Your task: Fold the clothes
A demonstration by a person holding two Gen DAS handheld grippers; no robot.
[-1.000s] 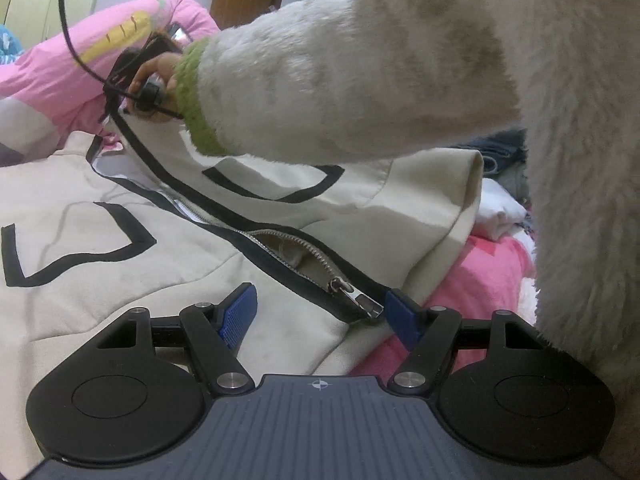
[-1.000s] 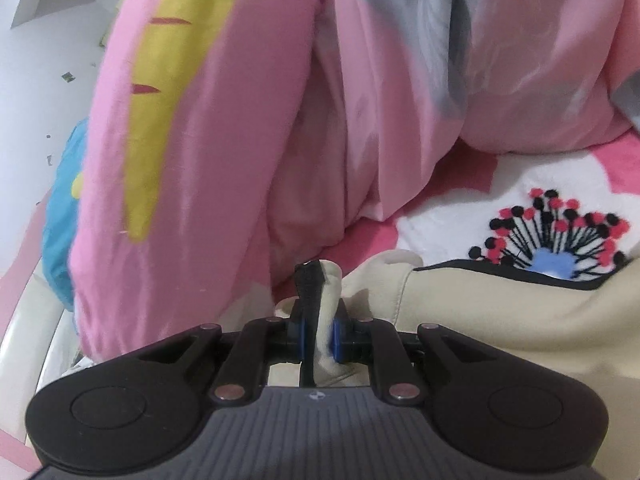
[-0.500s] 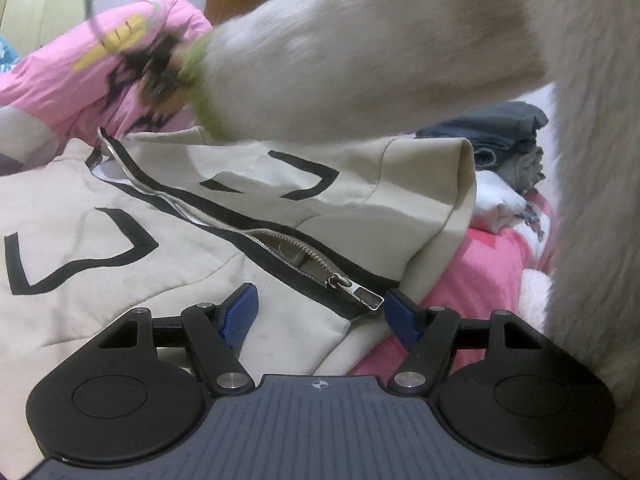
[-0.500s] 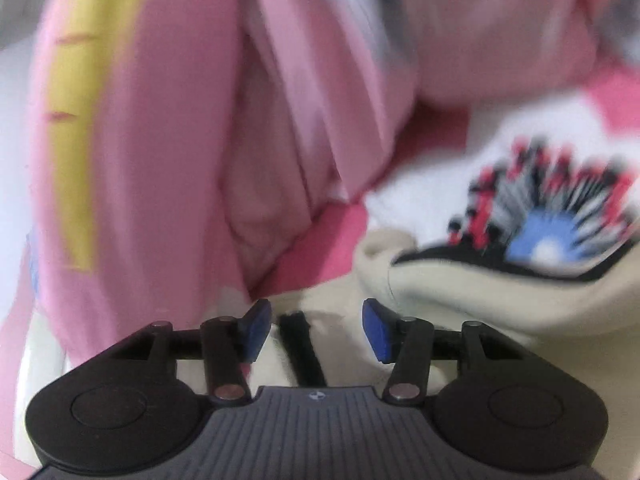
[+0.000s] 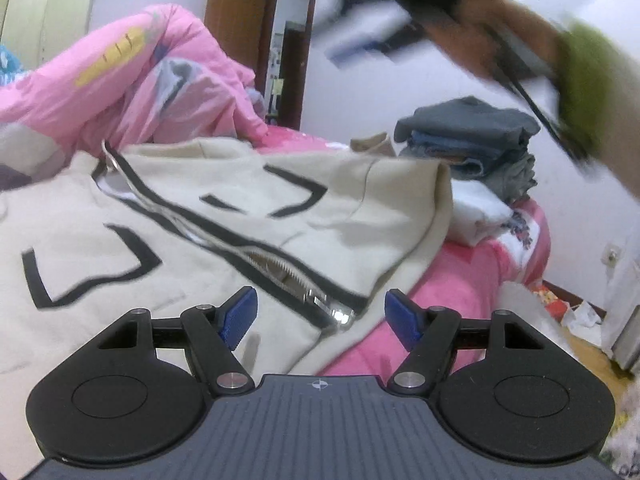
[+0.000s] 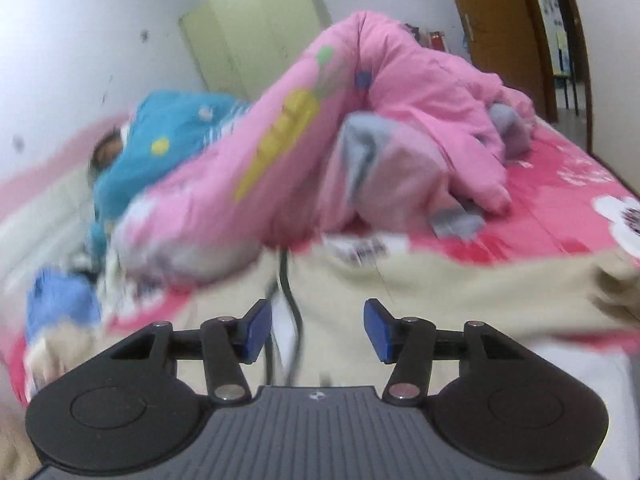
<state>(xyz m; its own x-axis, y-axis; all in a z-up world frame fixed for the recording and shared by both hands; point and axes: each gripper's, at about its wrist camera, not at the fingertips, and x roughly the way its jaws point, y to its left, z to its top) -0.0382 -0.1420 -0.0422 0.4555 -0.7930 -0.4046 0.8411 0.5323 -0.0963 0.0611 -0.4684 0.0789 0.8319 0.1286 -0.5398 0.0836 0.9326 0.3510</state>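
We've let go: a second ago our right gripper was pinched on a cream fold with a black cord, and now its blue pads stand wide apart with nothing between them. It has pulled up and back too, so the right wrist view opens from a close wall of pink onto the whole bed. In the left wrist view the fluffy white sleeve that filled the top has swung clear; now only a blurred hand and a green cuff streak across the upper right, with a black cable trailing.

Our left gripper has hardly shifted, jaws wide, hovering just above the hem of the cream jacket, empty.

The jacket is soft, matte fleece-like cloth with black angular stripes, lying flat on the pink bed. Its metal zipper, black-edged and partly open at the bottom, runs as the long axis: from the pull near our left pads diagonally up and left to the collar. The right side edge stands up in a rounded fold.

Beyond it, a puffy, rumpled pink quilt with a yellow carrot print. To the right, a neat stack of folded clothes, grey on denim blue, sits well apart. Everything in the right view is smeared by motion.
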